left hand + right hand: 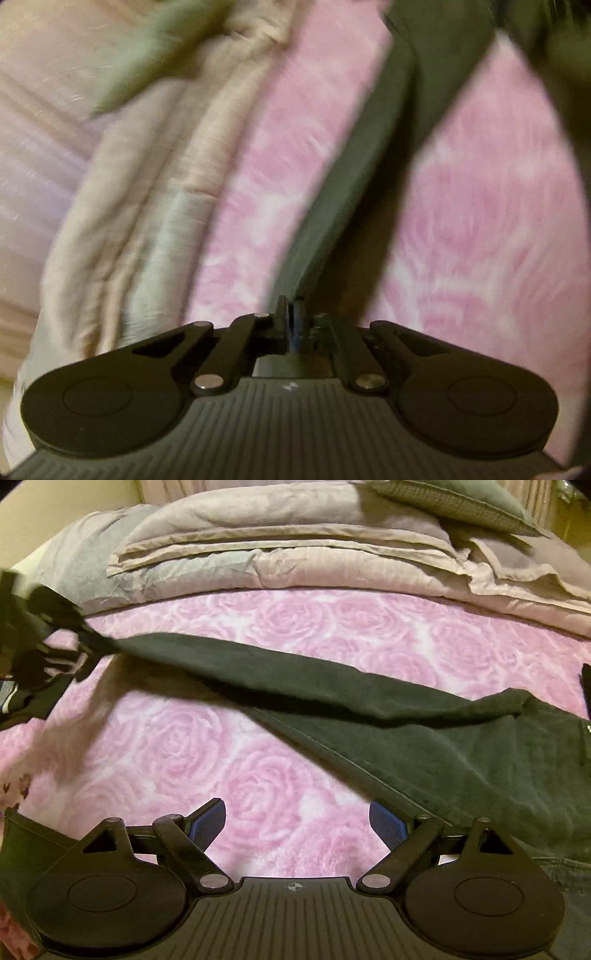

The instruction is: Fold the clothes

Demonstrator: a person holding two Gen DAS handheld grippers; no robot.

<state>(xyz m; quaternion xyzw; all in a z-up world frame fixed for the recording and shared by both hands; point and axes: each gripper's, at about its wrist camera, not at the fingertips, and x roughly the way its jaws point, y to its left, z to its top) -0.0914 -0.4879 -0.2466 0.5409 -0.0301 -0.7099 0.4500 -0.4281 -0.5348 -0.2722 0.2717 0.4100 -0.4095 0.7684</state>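
Note:
A dark green garment (pixel 461 753) lies on the pink rose-patterned bedspread (pixel 192 753), its bulk at the right and one long strip stretched toward the left. My left gripper (pixel 79 653), at the far left of the right wrist view, is shut on the end of that strip. In the blurred left wrist view my left gripper (pixel 293 317) has its jaws pressed together on the green cloth (pixel 354 177), which runs away from them up to the right. My right gripper (pixel 297 823) stands open above bare bedspread, its blue pads (pixel 207 823) wide apart, the garment's edge just right of it.
A folded beige and grey comforter (pixel 295 557) is piled along the far side of the bed, with a grey-green pillow (pixel 461 506) on top at the back right. In the left wrist view the comforter (pixel 140 206) runs along the left.

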